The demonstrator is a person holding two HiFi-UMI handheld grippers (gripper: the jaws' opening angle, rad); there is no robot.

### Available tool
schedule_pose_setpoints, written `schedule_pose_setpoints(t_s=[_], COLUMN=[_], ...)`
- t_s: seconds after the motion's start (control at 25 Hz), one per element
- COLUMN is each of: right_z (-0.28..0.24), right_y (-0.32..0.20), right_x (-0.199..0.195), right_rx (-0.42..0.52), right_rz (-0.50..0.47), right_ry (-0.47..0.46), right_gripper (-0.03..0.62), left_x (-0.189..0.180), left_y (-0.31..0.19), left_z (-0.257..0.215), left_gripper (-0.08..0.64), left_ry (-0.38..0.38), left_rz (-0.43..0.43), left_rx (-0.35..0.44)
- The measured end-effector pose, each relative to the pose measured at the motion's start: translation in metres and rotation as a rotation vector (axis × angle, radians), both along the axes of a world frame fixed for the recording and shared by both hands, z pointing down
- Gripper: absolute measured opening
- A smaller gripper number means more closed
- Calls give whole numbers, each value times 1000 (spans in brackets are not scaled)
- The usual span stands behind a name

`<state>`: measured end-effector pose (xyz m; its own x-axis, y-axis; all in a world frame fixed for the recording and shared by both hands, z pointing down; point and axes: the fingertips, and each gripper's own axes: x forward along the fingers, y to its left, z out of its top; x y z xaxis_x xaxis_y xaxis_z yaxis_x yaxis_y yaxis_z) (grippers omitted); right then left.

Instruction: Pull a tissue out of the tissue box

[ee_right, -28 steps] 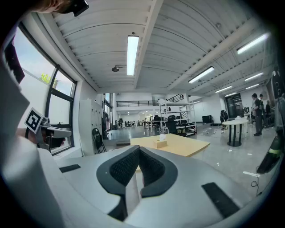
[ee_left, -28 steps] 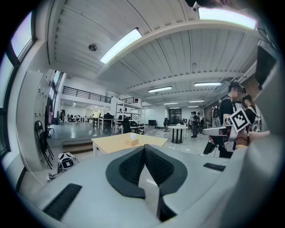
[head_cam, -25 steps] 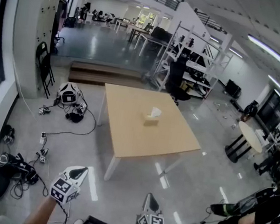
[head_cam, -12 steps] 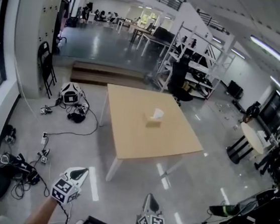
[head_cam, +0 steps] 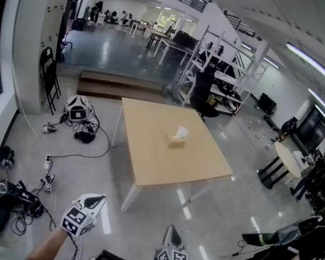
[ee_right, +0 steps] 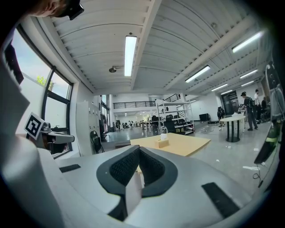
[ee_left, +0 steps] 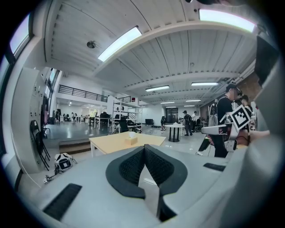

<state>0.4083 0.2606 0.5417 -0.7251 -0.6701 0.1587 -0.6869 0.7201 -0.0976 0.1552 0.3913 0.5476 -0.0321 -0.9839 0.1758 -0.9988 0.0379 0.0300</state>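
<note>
A tan tissue box (head_cam: 176, 140) with a white tissue (head_cam: 181, 132) sticking up stands near the middle of the light wooden table (head_cam: 164, 165), far ahead of me. Both grippers hover low over the floor, well short of the table. My left gripper (head_cam: 99, 197) is shut with nothing in it. My right gripper (head_cam: 172, 230) is also shut and empty. In the left gripper view the tissue box (ee_left: 131, 139) shows small beyond the closed left gripper (ee_left: 144, 148). In the right gripper view the tissue box (ee_right: 163, 142) lies past the closed right gripper (ee_right: 138, 149).
Cables and gear (head_cam: 19, 194) litter the floor at the left, beside a helmet-like device (head_cam: 78, 109) and a black chair (head_cam: 50, 80). A person (head_cam: 288, 257) crouches at the lower right. A round table (head_cam: 288, 159) and shelving (head_cam: 228, 70) stand beyond.
The right gripper has sunk slightly toward the bottom edge of the head view. The left gripper and the tissue box keep their places.
</note>
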Motion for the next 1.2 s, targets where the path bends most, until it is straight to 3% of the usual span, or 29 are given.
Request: schedule_pose_setpoints(t_s=[0.44,0.8,1.2], right_z=[1,4,-3], right_y=[-20,-87,-160], right_x=[-11,-35,-70], right_rx=[14,3,2], right_rz=[22,32,-14], right_ry=[13,11,15], right_gripper=[11,11,11], left_x=[-11,-28,-67], left_y=[-29,-99,-161], left_z=[7,9,2], left_gripper=[6,6,6], left_ry=[19,36,43], left_rz=[35,49,-18], left_rx=[-4,-11,-16])
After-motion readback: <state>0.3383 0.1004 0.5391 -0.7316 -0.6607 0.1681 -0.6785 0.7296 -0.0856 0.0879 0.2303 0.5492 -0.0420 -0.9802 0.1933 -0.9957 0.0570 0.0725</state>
